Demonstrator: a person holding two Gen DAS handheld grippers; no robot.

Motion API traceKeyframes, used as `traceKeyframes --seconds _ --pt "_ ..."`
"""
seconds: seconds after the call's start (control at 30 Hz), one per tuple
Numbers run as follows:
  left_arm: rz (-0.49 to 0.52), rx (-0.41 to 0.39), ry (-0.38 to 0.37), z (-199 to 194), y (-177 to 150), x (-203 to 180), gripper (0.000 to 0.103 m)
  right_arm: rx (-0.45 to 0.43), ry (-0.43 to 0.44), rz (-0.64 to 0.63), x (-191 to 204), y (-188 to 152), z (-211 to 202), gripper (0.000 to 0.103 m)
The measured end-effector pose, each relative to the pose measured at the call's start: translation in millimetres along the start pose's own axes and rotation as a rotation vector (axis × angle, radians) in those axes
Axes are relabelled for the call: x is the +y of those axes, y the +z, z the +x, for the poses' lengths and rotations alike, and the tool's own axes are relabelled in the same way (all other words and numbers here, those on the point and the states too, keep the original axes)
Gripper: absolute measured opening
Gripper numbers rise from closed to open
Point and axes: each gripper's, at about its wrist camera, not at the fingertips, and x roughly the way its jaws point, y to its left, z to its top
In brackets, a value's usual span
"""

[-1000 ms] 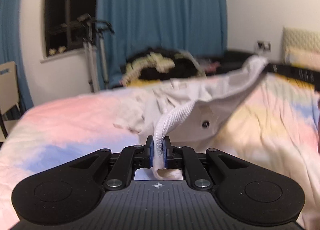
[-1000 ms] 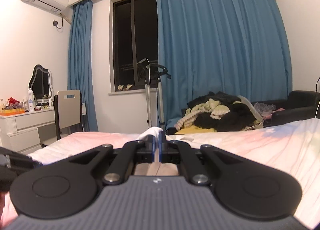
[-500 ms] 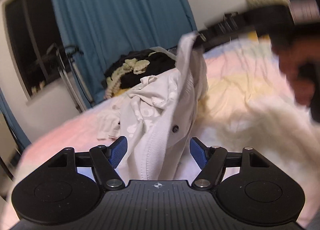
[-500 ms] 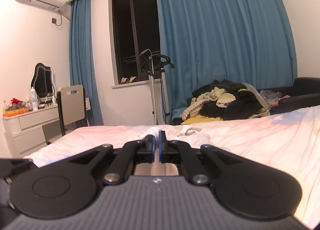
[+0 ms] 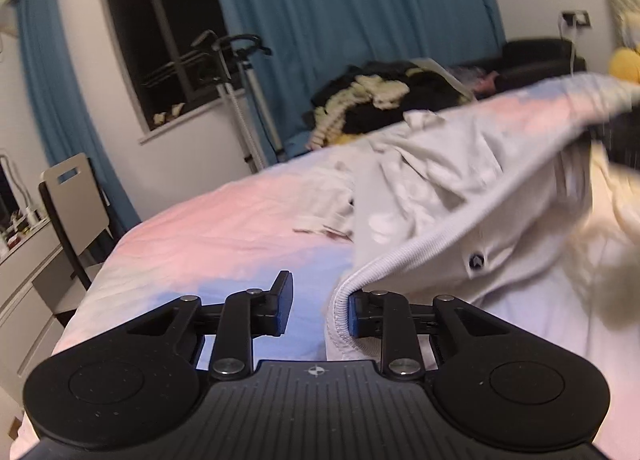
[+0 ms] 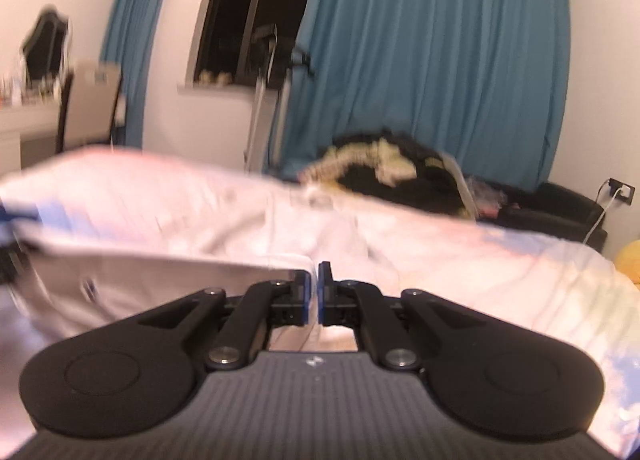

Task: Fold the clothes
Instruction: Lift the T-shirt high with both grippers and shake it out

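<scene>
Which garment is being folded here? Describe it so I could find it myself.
Start at the bed with its pink and blue pastel sheet. Spread across its right half lies the white garment, its ribbed hem running to the left gripper, whose fingers are closing around it. Unlike the dark clothes pile beyond the bed, it is plain white with a small dark button.

A home bedroom: a bed (image 5: 224, 227) near, blue curtains (image 5: 352, 19) far, a vanity mirror (image 6: 42, 45) far left.

white garment (image 5: 448, 195) (ribbed hem), blue curtain (image 5: 352, 19)
</scene>
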Motion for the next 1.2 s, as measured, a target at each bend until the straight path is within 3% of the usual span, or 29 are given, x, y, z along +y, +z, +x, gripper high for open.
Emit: traceKeyframes --seconds 0.2,0.33,0.4,0.43,0.47,0.5,0.63,0.8,1.1,1.2 --pt "-0.040 0.050 0.006 4 2 10 0.032 0.175 -0.006 0.023 -2 -33 20 0.005" --pt "-0.107 0.167 -0.076 9 -6 14 0.032 0.197 -0.027 0.062 -8 -44 18 0.005" --pt "-0.114 0.183 -0.103 6 -8 14 0.030 0.163 -0.037 0.083 -15 -39 11 0.005" --pt "-0.125 0.157 -0.108 3 -8 17 0.028 0.138 -0.036 0.098 -17 -34 4 0.005" --pt "-0.140 0.127 -0.114 -1 -7 21 0.016 0.113 -0.036 0.112 -20 -30 -2 0.003" --pt "-0.169 0.084 -0.121 -8 -3 26 0.013 0.088 -0.035 0.127 -22 -25 -8 0.003" --pt "-0.316 -0.072 -0.157 -41 14 58 0.008 -0.076 -0.056 0.106 -22 16 -46 0.002" --pt "-0.389 -0.236 -0.165 -86 53 98 0.006 -0.229 -0.067 0.054 -13 81 -102 0.001" --pt "-0.390 -0.571 -0.156 -204 189 181 0.006 -0.509 -0.087 0.030 -20 234 -209 0.002" --pt "-0.335 -0.682 -0.100 -246 231 201 0.006 -0.616 -0.089 0.006 -21 287 -252 0.002"
